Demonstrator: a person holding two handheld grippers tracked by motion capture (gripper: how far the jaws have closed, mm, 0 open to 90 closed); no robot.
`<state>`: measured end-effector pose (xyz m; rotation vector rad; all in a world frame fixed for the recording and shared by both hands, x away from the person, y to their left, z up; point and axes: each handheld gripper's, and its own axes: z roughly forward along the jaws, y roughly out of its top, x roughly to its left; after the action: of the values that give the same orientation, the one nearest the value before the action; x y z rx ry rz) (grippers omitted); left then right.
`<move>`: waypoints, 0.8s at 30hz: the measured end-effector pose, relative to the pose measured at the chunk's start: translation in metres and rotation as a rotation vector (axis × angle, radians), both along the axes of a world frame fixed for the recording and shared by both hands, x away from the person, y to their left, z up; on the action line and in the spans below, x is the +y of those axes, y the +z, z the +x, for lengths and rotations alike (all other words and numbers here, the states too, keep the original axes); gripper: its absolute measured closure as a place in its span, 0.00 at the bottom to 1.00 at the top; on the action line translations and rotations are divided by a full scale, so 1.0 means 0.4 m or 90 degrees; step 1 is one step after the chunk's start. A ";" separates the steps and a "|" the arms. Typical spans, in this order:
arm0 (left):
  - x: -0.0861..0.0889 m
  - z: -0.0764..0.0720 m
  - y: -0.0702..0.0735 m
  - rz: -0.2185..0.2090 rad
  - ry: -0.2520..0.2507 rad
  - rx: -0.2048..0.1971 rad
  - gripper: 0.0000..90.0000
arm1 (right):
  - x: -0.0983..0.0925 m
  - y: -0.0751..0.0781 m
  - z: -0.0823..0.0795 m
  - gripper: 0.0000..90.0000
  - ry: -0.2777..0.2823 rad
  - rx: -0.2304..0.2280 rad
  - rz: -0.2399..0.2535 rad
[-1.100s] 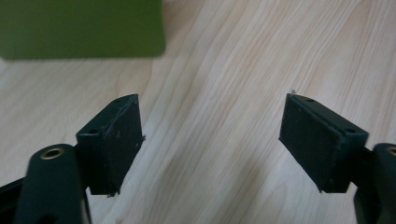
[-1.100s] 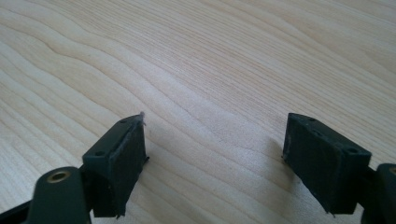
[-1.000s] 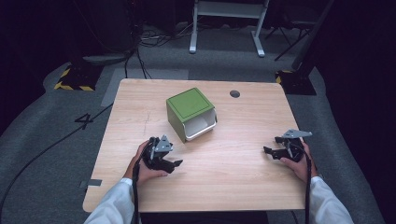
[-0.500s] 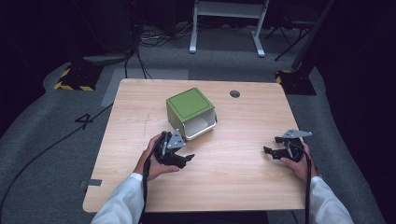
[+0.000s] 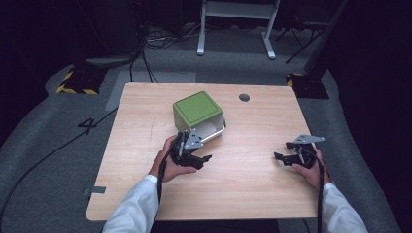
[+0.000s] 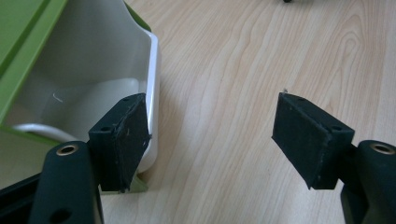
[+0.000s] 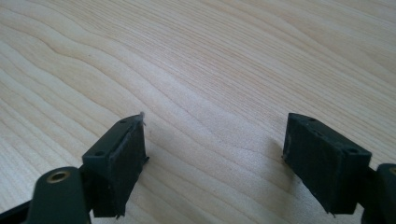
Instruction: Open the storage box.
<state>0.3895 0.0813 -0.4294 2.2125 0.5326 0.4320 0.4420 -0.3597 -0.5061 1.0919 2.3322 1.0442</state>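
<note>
A green box with a white inner drawer (image 5: 198,115) lies on the wooden table (image 5: 252,126), its white opening turned toward the person. My left gripper (image 5: 194,154) sits just in front of that opening, open, holding nothing. In the left gripper view (image 6: 212,135) one black pad (image 6: 123,137) stands beside the white rim of the drawer (image 6: 152,88); whether it touches is unclear. My right gripper (image 5: 286,158) rests near the table's right side, open over bare wood (image 7: 215,154).
A dark round hole (image 5: 244,97) marks the table's far right part. Cables trail from both grippers along the white sleeves. Around the table lies grey floor with black cables, a white frame stand (image 5: 233,29) and yellow-black striped blocks (image 5: 77,80).
My left gripper has moved forward and to the right, up to the box's white opening. The right gripper has stayed put.
</note>
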 end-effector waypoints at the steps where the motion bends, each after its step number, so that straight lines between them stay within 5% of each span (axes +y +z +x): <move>1: -0.003 0.002 0.001 0.001 0.000 0.000 0.30 | 0.000 0.000 0.000 0.23 0.000 0.000 0.000; 6: -0.023 0.015 0.001 -0.003 0.001 -0.001 0.30 | 0.000 0.000 0.000 0.23 0.001 0.000 0.000; 24: -0.048 0.061 -0.041 0.054 0.064 0.004 0.31 | 0.000 0.000 0.001 0.23 0.003 0.000 0.000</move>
<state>0.4140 0.0620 -0.4458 2.2757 0.6408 0.5091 0.4424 -0.3597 -0.5061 1.0866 2.3355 1.0464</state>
